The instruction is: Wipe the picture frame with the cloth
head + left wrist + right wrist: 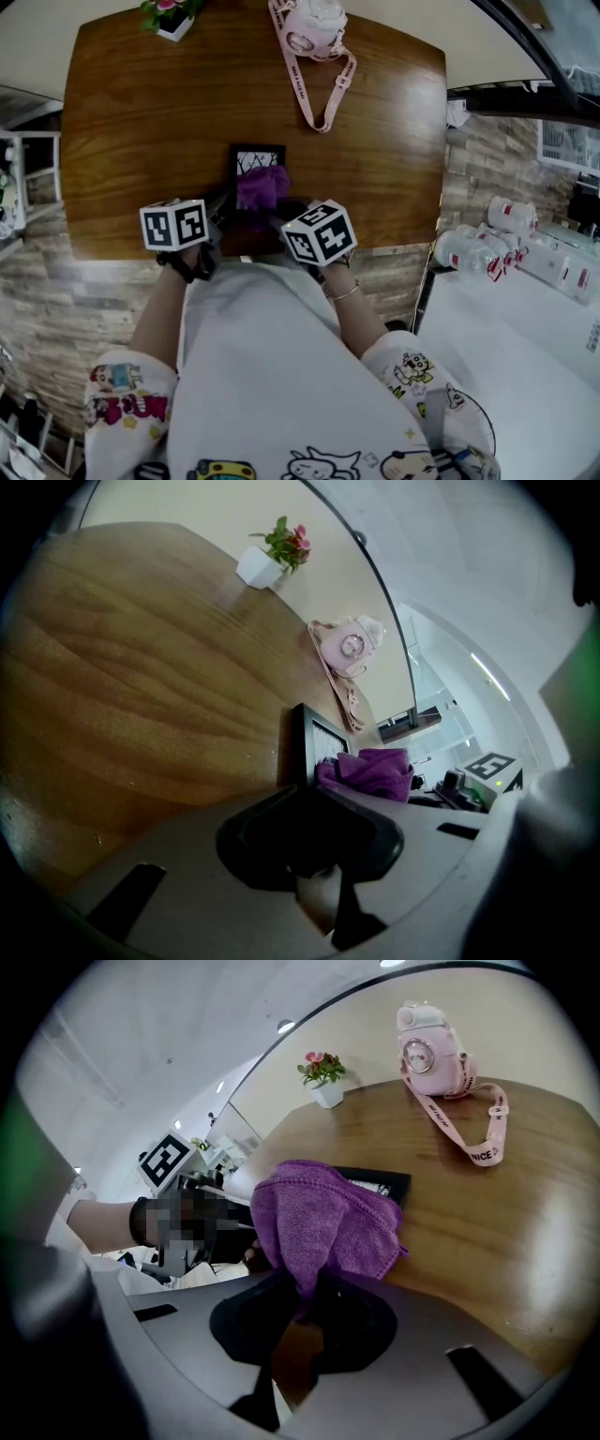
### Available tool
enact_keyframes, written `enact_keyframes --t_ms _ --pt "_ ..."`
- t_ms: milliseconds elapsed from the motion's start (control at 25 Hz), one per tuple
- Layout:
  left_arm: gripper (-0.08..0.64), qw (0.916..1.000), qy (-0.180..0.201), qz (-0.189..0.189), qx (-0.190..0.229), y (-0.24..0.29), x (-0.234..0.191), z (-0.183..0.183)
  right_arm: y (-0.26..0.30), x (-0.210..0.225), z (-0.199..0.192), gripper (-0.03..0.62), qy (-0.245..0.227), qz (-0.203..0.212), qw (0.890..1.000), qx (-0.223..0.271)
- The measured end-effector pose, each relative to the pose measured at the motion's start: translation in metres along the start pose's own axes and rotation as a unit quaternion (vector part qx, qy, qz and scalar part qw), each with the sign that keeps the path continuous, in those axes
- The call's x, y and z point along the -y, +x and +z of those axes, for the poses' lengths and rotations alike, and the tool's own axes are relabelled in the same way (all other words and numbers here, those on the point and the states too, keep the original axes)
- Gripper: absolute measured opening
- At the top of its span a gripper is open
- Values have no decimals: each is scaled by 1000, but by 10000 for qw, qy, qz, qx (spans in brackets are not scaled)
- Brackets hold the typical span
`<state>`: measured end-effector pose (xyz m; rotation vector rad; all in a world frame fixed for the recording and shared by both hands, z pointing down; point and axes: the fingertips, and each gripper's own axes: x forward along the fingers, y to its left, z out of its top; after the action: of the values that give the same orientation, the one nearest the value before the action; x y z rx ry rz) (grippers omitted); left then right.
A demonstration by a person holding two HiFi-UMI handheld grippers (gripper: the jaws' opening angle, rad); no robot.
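A black picture frame (pixel 246 156) lies on the wooden table (pixel 122 141), close to the near edge. A purple cloth (pixel 263 187) is bunched over its lower right part. My left gripper (pixel 223 208) is at the frame's near left edge, and in the left gripper view the jaws (pixel 305 794) are shut on that edge of the frame (pixel 302 735). My right gripper (pixel 279 214) is shut on the cloth (pixel 319 1218), which spills from its jaws (pixel 305 1288) onto the frame (pixel 380 1183). Most of the glass is hidden under the cloth.
A pink bottle with a long strap (pixel 314 28) lies at the table's far edge. A small potted flower (pixel 169 14) stands at the far left. Several water bottles (pixel 478 248) sit on a white surface off the table's right side.
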<state>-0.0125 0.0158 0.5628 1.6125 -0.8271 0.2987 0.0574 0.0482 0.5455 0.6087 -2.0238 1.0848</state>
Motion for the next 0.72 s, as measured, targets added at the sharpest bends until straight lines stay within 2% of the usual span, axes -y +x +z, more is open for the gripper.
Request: enact_keyframes --t_ms 720 --pt "55 10000 26 18 13 0 0 1 -31 22 -19 49 223 -291 9992 148"
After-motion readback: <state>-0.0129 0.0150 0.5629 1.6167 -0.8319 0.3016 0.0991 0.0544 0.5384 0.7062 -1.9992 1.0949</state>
